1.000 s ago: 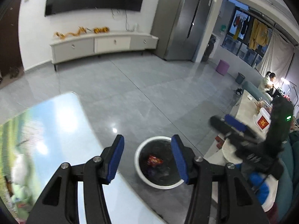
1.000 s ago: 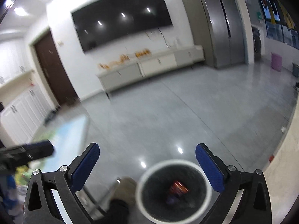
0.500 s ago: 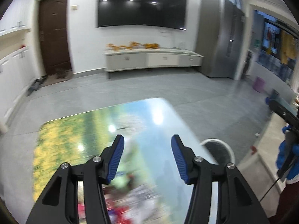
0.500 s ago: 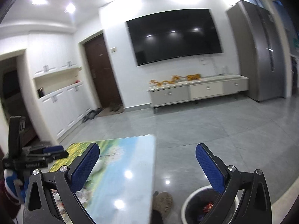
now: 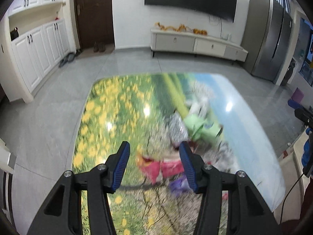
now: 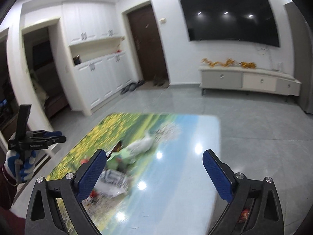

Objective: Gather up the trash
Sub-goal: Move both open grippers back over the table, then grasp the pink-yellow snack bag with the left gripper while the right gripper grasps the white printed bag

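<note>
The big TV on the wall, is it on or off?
Off. The TV screen is plain black in both views, showing only small reflections of the ceiling lights and no picture of its own.

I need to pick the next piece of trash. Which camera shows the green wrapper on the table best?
The left wrist view: the green wrapper lies unobstructed beyond the open left tongs, though blurred. In the right wrist view the green wrapper is smaller, partly hidden behind a finger of the right tongs.

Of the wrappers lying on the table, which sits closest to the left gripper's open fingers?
The red wrapper, just beyond the left gripper. The silver wrapper and green wrapper lie farther up the table.
</note>
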### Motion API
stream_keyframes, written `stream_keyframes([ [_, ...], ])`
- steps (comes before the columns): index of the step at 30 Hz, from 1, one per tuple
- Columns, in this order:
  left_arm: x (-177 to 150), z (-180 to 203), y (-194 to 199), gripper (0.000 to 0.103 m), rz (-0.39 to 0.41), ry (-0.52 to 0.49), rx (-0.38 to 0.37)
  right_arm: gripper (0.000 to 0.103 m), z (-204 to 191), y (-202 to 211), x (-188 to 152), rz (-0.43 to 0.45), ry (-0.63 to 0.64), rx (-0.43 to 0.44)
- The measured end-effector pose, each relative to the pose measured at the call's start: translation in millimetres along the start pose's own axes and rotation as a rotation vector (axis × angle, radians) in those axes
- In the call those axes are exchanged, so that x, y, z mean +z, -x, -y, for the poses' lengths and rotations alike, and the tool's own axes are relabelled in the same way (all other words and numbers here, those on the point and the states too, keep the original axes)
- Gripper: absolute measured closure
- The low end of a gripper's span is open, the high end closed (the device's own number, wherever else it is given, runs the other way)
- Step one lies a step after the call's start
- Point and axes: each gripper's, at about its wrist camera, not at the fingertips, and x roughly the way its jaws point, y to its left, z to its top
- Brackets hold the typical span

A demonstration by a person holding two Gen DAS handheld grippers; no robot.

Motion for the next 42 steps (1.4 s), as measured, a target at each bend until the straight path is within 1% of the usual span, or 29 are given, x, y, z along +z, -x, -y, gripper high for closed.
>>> stream_keyframes([
  [3, -13, 5, -17, 0.053, -0.046, -0.048, -0.028, 0.006, -10, -19, -11, -0.060, 0.008, 0.035],
  [9, -23, 9, -52, 0.053, -0.118, -0.158, -0.088, 0.006, -18, -55, -30, -0.185, 0.003, 0.070],
  [12, -25, 8, -70, 0.053, -0.148, -0.201, -0.094, 0.006, -21, -74, -38, -0.237, -0.003, 0.079],
  [16, -26, -4, -85, 0.053, -0.173, -0.195, -0.109, 0.006, -21, -96, -44, -0.289, -0.016, 0.090],
  [21, -33, -20, -101, 0.053, -0.199, -0.152, -0.111, 0.006, -22, -121, -48, -0.341, -0.017, 0.103],
  [24, -37, -22, -109, 0.053, -0.207, -0.152, -0.101, 0.006, -23, -133, -51, -0.363, -0.017, 0.117],
  [27, -39, -21, -114, 0.053, -0.195, -0.165, -0.080, 0.008, -26, -143, -53, -0.378, -0.020, 0.134],
  [31, -39, -21, -115, 0.054, -0.177, -0.154, -0.093, 0.011, -30, -152, -54, -0.387, -0.025, 0.176],
  [32, -38, -21, -115, 0.056, -0.172, -0.154, -0.094, 0.011, -31, -154, -54, -0.390, -0.022, 0.187],
  [34, -37, -21, -116, 0.062, -0.161, -0.146, -0.098, 0.014, -34, -157, -55, -0.397, -0.017, 0.202],
  [35, -37, -22, -116, 0.067, -0.157, -0.139, -0.104, 0.015, -35, -160, -55, -0.401, -0.015, 0.210],
  [36, -36, -23, -116, 0.068, -0.155, -0.127, -0.114, 0.017, -35, -162, -55, -0.405, -0.014, 0.218],
  [37, -36, -24, -116, 0.069, -0.154, -0.119, -0.120, 0.023, -36, -163, -55, -0.408, -0.013, 0.227],
  [38, -36, -24, -116, 0.070, -0.151, -0.116, -0.122, 0.028, -37, -166, -55, -0.413, -0.015, 0.242],
  [39, -37, -24, -116, 0.071, -0.148, -0.117, -0.118, 0.035, -37, -169, -56, -0.418, -0.017, 0.253],
  [40, -38, -23, -116, 0.071, -0.146, -0.116, -0.114, 0.040, -37, -172, -57, -0.424, -0.019, 0.262],
  [41, -38, -23, -115, 0.071, -0.146, -0.111, -0.113, 0.042, -38, -174, -58, -0.430, -0.022, 0.273],
  [42, -39, -23, -114, 0.071, -0.145, -0.107, -0.111, 0.046, -38, -176, -59, -0.433, -0.025, 0.289],
])
